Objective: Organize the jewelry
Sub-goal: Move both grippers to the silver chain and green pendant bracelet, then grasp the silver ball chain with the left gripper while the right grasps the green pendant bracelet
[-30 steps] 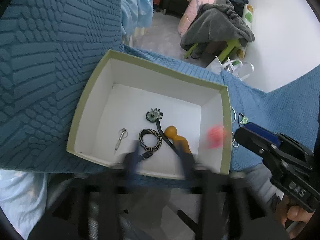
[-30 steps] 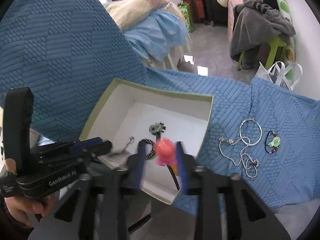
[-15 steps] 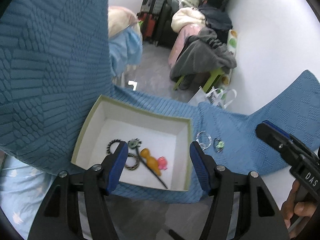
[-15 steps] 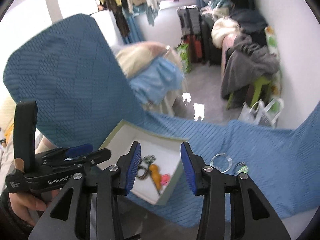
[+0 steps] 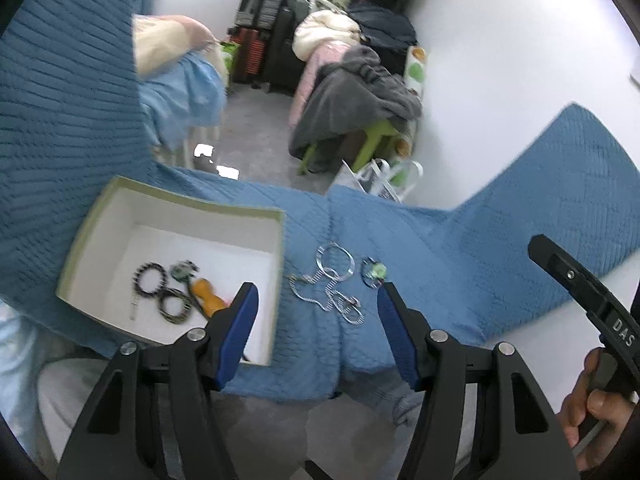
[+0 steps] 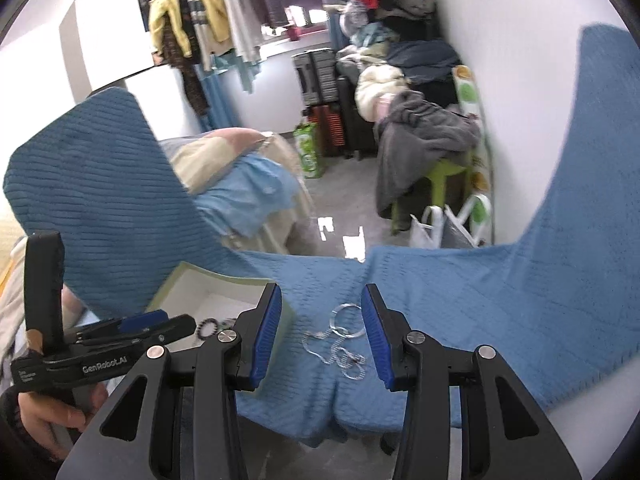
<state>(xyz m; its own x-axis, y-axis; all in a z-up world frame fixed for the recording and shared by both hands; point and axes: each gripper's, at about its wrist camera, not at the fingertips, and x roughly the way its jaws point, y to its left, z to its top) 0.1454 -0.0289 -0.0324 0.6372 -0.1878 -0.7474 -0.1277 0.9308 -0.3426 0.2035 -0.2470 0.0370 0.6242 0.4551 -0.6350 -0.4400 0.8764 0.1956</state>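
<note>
- the job looks partly done: several pieces already lie in the box [image 5: 276,216], while a few remain out on the blue quilt [image 5: 460,240].
- the box is open-topped, white inside with a pale green rim, and sits on the quilt toward its left side, near the front edge.
- inside it, toward the near wall: two dark patterned bracelets [image 5: 160,292], a small dark flower-shaped piece [image 5: 183,270], an orange piece [image 5: 206,292] and a thin stick or pin that is too blurred to name. a trace of pink shows behind the left gripper's finger; what it is cannot be told.
- left to put away, just right of the box: a silver chain necklace [image 5: 328,300] lying tangled with a clear ring-shaped bangle [image 5: 335,260], and beside them a small dark bracelet with a green charm [image 5: 375,271].
- the left gripper [image 5: 316,328] hangs above the quilt's front edge with its jaws closing a little and nothing between them; the necklace shows in the gap, well below.
- the right gripper [image 6: 322,332] is partly open and empty, also held above the necklace and bangle [image 6: 347,318].
- by my judgement the necklace or bangle is the likely next pick; the thin chain lying flat on soft fabric may be awkward to pinch.
</note>
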